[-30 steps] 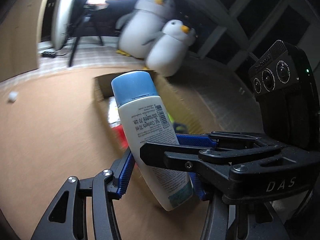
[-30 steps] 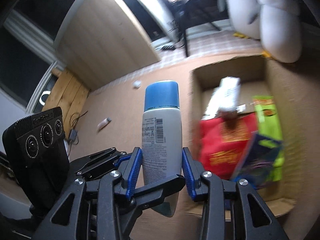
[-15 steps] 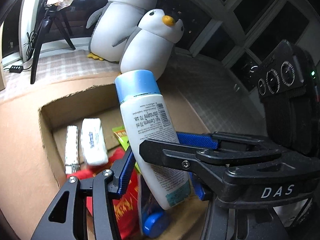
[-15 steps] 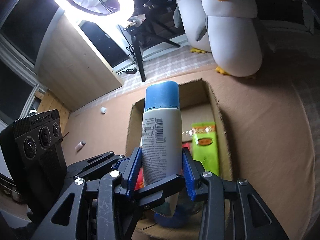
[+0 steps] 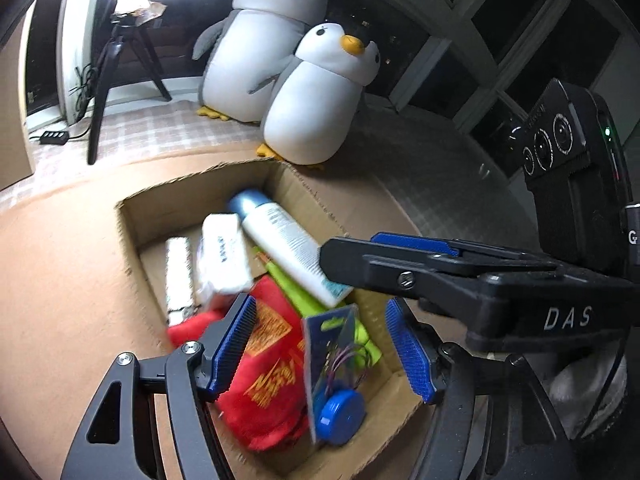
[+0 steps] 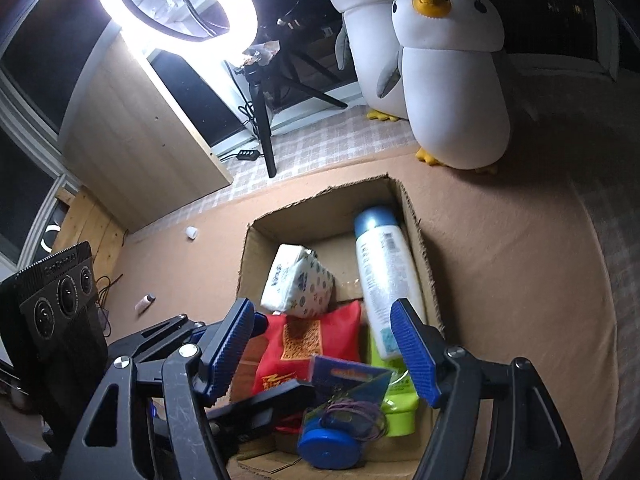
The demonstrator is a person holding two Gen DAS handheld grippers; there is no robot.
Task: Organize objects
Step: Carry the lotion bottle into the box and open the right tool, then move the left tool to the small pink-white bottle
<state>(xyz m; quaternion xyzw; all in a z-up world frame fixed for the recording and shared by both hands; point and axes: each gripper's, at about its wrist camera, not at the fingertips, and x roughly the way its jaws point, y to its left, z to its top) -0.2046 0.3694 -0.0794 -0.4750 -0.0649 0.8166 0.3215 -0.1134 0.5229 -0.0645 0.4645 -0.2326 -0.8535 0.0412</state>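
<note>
A white bottle with a blue cap [image 5: 280, 236] [image 6: 384, 276] lies inside the open cardboard box [image 5: 132, 216] [image 6: 420, 240], along its right wall. The box also holds a white tissue pack [image 6: 298, 282], a red pouch [image 6: 312, 344], a green tube [image 6: 394, 412] and a blue packet with a blue round piece [image 6: 332, 444]. My left gripper [image 5: 324, 348] is open and empty above the box. My right gripper [image 6: 324, 352] is open and empty above the box; its arm crosses the left wrist view.
Two plush penguins [image 5: 316, 92] [image 6: 448, 80] stand behind the box. A ring light [image 6: 176, 0] on a tripod stands at the back left. A small white cap [image 6: 191, 233] and a small tube [image 6: 145, 302] lie on the brown surface left of the box.
Both grippers held the bottle upright over the box. Both have opened, and the bottle now lies in the box along its right wall.
</note>
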